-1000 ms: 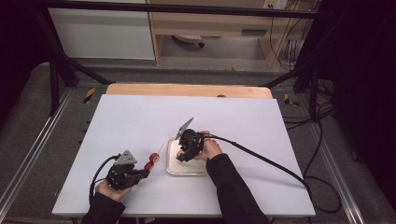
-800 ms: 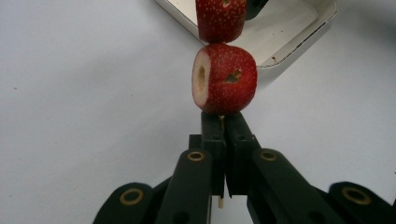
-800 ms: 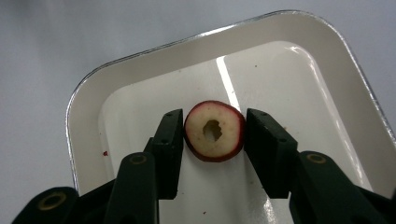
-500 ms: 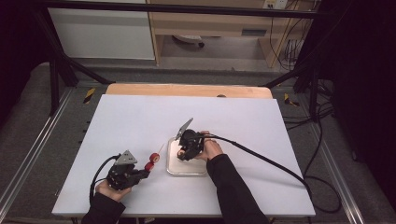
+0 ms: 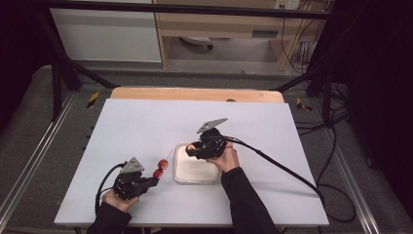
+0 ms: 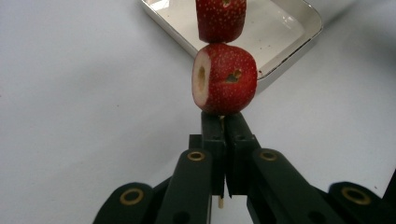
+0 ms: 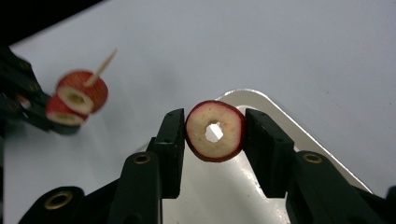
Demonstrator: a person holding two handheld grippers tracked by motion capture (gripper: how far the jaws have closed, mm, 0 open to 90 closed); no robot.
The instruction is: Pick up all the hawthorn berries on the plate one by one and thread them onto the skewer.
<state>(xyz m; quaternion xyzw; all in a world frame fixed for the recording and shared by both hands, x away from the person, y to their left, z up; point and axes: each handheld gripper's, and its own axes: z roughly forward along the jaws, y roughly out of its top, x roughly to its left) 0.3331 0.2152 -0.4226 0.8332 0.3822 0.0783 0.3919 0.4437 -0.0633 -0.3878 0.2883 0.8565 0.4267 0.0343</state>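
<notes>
The right gripper (image 5: 191,148) has lifted off the tray (image 5: 197,176) since a second ago, its jaws closing in on a strawberry slice (image 7: 215,130) over that time. In the right gripper view the slice, a ring with a hole through its middle, sits pinched between the two black pads, held above the tray's near corner. The left gripper (image 5: 150,178) has stayed put at the table's near left edge.

Its jaws are pressed together on a thin wooden skewer (image 6: 221,122), seen in the left gripper view rising straight from the pads. Two strawberry pieces (image 6: 224,78) are threaded on it, one stacked just above the other, the lower touching the jaw tips. In the right gripper view the skewer's bare tip pokes out past the upper piece, pointing up and away.

The white tray lies on the white table (image 5: 146,126) just beside the skewered fruit, between the two hands. Nothing lies between the held slice and the skewer tip. A black cable (image 5: 287,170) trails from the right gripper across the table to its right edge. A wooden board (image 5: 195,93) runs along the table's far side.
</notes>
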